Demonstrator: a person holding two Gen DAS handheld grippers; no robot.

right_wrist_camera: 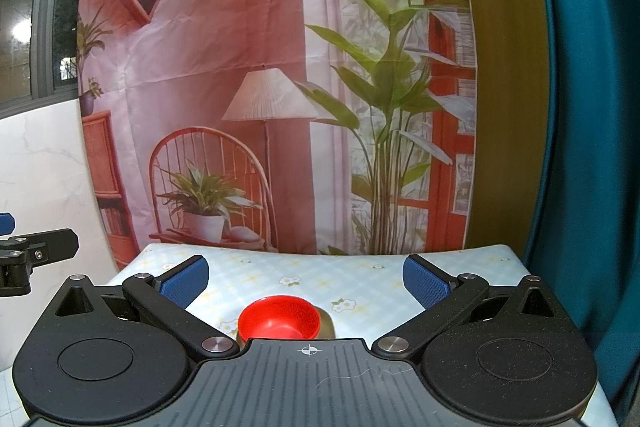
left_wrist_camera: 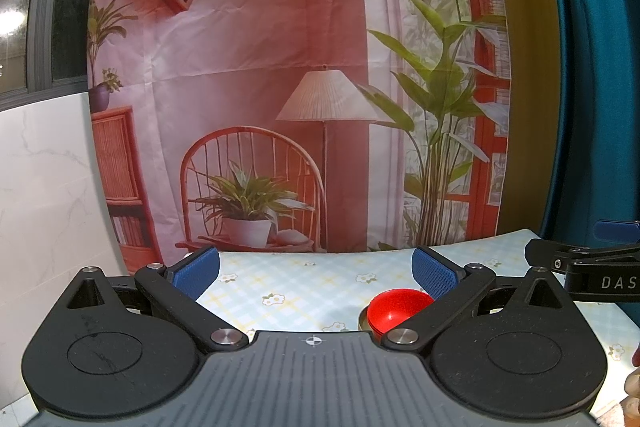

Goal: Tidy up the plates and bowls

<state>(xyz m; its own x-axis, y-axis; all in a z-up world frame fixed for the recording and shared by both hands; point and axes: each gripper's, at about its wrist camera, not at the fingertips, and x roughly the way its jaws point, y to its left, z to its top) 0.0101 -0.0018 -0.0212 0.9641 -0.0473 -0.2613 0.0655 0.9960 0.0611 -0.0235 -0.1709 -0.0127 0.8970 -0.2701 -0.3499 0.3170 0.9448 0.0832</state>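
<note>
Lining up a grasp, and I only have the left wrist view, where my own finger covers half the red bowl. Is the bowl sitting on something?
Observer: Yes. The right wrist view shows the whole red bowl resting in a gold-coloured dish. Only the dish's rim shows around it.
Operator: I see just the edge of the right gripper. Is it open?
Observer: Yes, the right gripper is wide open and holds nothing. The bowl is centred in its view and neither finger touches it.

Glossy red plastic bowl (right_wrist_camera: pixel 279 317) in dull metal dish (right_wrist_camera: pixel 326 325), smooth checked cloth on table (right_wrist_camera: pixel 360 279), creased fabric backdrop (right_wrist_camera: pixel 240 27).
</note>
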